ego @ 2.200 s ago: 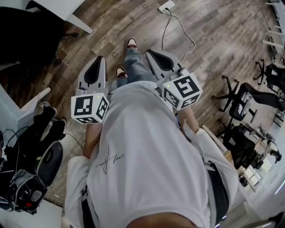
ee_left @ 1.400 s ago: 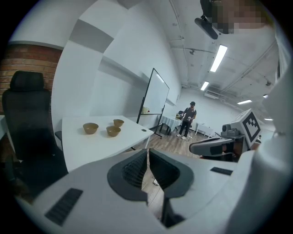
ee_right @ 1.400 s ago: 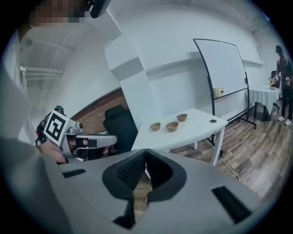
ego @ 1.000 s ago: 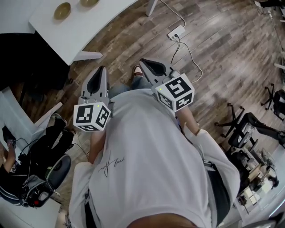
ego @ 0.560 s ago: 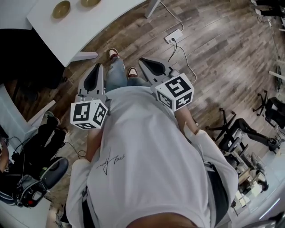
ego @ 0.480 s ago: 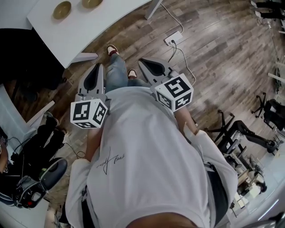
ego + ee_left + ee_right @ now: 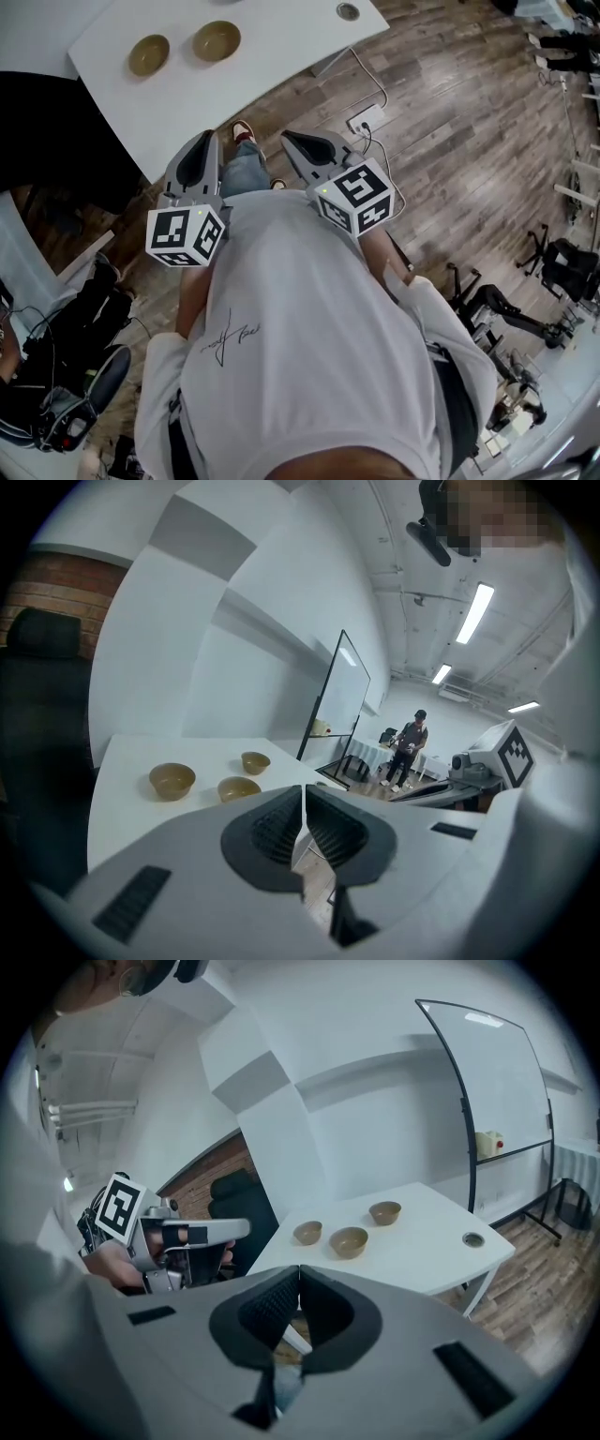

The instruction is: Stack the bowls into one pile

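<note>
tan bowls (image 7: 348, 1241) stand mouths up, apparently unstacked, on table (image 7: 422, 1237); left gripper (image 7: 303, 791), right gripper (image 7: 299, 1271) fingers together.

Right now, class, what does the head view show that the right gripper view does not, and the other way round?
Head view only: a white power strip with its cable on the wooden plank floor. Right gripper view only: a third tan round bowl, a framed whiteboard and a brick wall. Both: the white table, two tan bowls and the left gripper.
</note>
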`<state>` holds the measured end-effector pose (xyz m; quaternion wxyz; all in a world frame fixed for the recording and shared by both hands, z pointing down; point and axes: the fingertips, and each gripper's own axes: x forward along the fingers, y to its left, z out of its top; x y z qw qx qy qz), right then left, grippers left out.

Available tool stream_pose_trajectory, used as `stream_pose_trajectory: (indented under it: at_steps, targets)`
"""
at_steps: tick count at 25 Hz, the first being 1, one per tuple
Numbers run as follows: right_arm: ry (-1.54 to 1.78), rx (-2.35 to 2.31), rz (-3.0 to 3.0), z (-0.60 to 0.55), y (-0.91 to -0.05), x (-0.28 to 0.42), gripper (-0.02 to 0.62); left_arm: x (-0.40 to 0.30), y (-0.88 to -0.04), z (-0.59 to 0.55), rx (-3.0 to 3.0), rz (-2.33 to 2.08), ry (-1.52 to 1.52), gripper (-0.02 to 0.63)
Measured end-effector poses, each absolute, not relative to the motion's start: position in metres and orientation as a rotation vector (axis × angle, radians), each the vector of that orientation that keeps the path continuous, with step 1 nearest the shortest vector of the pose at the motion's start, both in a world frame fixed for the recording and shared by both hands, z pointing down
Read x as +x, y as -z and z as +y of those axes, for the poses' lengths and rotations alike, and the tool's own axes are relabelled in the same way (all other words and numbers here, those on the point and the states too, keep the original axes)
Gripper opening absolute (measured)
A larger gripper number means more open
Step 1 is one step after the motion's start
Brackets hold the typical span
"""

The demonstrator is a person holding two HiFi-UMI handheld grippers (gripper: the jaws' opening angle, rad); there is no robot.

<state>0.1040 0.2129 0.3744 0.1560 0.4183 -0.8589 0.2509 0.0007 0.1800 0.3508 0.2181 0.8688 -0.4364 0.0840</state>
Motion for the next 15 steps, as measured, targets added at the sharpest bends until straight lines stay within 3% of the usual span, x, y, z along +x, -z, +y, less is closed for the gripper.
stream_pose_trajectory:
  at_steps: [15]
  targets:
    - [-0.755, 1.205, -2.377, 0.072, -0.386, 0.08, 0.011, -0.032, -0.351, 0.039, 2.397, -1.209, -0.251, 0.009]
